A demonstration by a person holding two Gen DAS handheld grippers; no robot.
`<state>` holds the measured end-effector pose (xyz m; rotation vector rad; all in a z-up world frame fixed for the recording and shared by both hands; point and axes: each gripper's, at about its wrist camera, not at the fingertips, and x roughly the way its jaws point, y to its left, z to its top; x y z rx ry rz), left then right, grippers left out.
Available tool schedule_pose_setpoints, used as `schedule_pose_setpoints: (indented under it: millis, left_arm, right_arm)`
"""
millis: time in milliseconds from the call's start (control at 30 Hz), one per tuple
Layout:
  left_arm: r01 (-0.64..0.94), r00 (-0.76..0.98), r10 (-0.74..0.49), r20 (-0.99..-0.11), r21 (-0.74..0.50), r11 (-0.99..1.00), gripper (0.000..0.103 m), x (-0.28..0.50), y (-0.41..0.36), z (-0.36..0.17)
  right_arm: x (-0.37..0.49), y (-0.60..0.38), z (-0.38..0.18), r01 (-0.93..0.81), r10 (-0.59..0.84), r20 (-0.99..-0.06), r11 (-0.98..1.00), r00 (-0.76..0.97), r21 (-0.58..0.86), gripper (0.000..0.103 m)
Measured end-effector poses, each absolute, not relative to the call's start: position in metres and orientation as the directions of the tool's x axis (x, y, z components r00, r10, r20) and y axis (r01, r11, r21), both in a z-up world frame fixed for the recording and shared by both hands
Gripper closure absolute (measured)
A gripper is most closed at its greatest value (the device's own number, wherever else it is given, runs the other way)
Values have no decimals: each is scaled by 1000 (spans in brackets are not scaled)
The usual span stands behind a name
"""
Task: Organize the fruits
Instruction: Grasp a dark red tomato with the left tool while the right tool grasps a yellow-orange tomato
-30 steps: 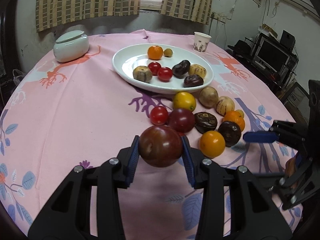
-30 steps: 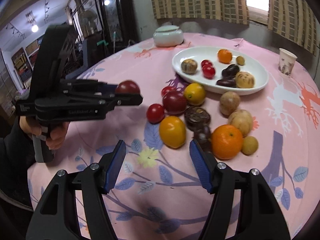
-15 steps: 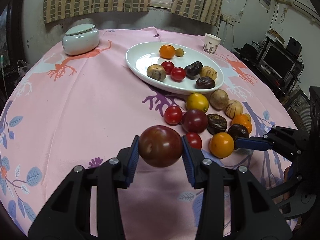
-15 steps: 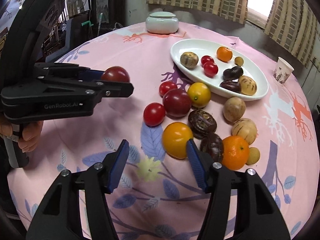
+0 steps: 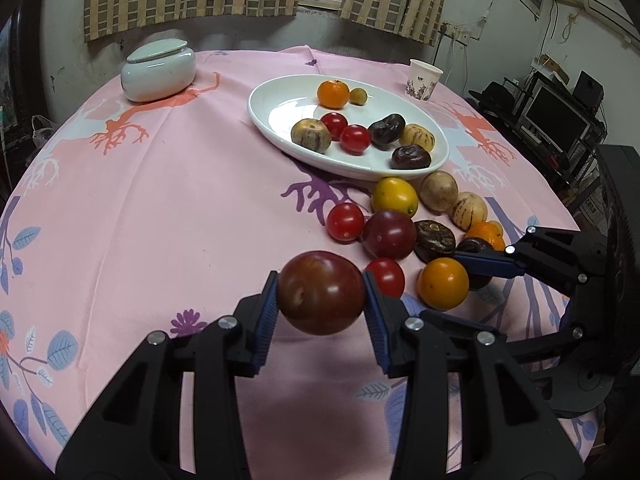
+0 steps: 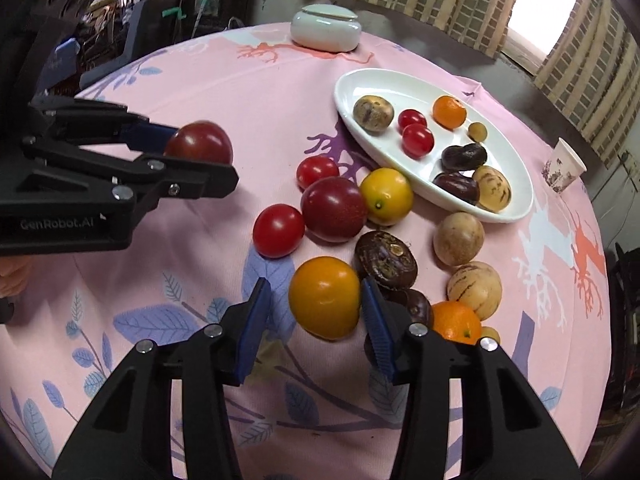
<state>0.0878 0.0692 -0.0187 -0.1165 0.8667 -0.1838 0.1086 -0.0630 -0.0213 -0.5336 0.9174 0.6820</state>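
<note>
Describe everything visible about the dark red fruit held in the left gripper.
The dark red fruit is round, smooth and glossy, deep red shading to brownish, with a small dimple on its near-left face. It is clamped at its widest part between the blue ribbed pads of the left gripper, one pad on each side. The right wrist view shows it lifted clear of the pink tablecloth, apart from the loose fruits. Nothing but the pads touches it.

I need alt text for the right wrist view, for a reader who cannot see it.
The right gripper straddles an orange-yellow fruit on a pink tablecloth, jaws open. At left, the left gripper holds a dark red plum in the air; behind lie loose fruits and a white oval plate of fruit.
</note>
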Motion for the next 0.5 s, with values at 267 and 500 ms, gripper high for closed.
schedule_pose_setpoints:
  millis: [267,500]
  left_arm:
    - [108,619,-218,-755,-193,975,61,89,71,-21]
    - [114,609,-232,-758,-206,972,61,90,70,-23]
  right_arm:
    - [120,-56,-28,-726,280,-862,673,423,-137,66]
    - [113,-71,-26,-703,325,-848,707,418,-75,66]
